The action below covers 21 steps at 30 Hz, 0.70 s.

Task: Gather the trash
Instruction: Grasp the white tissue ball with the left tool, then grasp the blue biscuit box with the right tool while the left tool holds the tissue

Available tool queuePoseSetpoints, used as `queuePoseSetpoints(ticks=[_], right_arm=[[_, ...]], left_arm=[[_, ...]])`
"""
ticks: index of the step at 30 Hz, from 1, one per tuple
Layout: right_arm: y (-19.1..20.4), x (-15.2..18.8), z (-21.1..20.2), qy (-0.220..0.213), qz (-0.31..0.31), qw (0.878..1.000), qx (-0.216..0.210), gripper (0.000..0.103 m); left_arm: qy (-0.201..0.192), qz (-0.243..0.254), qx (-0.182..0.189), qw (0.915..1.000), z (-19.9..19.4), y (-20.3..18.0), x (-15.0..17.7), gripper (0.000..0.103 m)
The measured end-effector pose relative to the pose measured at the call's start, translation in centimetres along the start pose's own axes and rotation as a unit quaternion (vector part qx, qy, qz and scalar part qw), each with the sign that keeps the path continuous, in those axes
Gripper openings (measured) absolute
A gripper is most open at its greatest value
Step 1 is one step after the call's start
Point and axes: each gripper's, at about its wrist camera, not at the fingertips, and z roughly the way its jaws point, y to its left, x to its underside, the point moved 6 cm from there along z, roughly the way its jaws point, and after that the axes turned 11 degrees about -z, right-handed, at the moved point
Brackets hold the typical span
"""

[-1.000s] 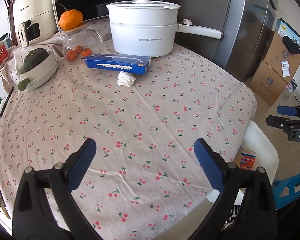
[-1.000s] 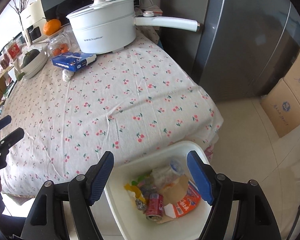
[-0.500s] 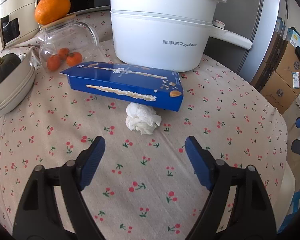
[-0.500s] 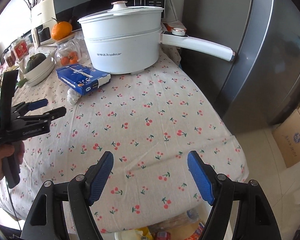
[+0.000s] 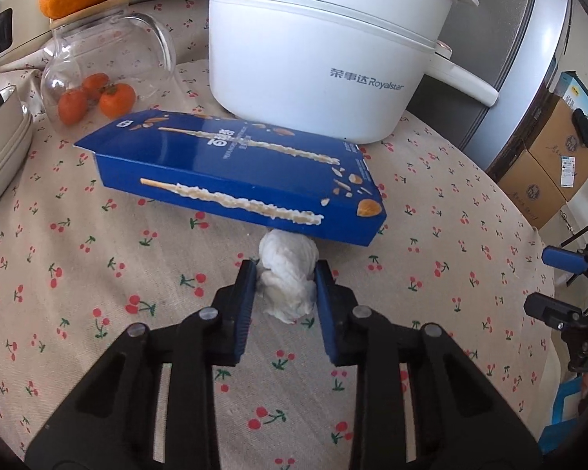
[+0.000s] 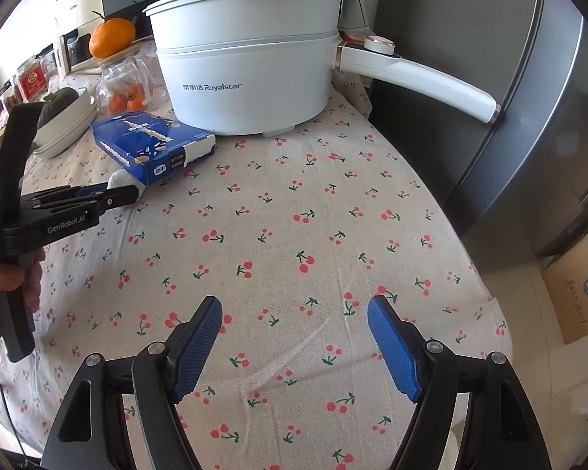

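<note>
The left gripper [image 5: 286, 274] has its blue pads pressed against both sides of a crumpled white tissue [image 5: 288, 280], which sits between the fingertips on the cherry-print tablecloth [image 5: 98, 258]. Just beyond the tips lies a blue snack box [image 5: 235, 180], touching the tissue's far edge, with the white pot [image 5: 313, 47] behind it. The right gripper [image 6: 294, 337] hangs wide open over bare cloth, gripping nothing, well apart from the tissue.
</note>
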Motion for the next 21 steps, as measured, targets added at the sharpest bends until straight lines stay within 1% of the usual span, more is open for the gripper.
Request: queuePoseSetpoints(ticks=[3,6,11,15,17,21], right_arm=[[0.8,-0.9,0.4,0.0,0.004,1.0,-0.016,0.079],[2.3,-2.2,0.9,-0.006,0.0,0.999,-0.042,0.082],[5.8,-4.8,2.5,-0.025,-0.037,0.995,-0.09,0.084],[8.3,-6.8,4.3,-0.041,-0.068,0.991,-0.11,0.084],[9.6,-7.7,5.3,-0.041,-0.079,0.989,-0.119,0.084],[11.6,-9.4,7.0,-0.042,-0.103,0.987,-0.114,0.084]], left_arm=[[0.01,-0.005,0.003,0.9999,-1.9,1.0,1.1,0.031],[0.016,-0.015,0.006,0.9997,-3.6,2.5,2.3,0.031],[0.018,-0.036,0.012,0.9991,-6.7,5.4,3.6,0.031],[0.014,-0.045,0.011,0.9988,-8.1,7.0,4.2,0.031],[0.014,-0.049,0.01,0.9986,-8.4,7.9,4.3,0.031],[0.013,-0.057,0.007,0.9983,-8.8,9.1,4.3,0.031]])
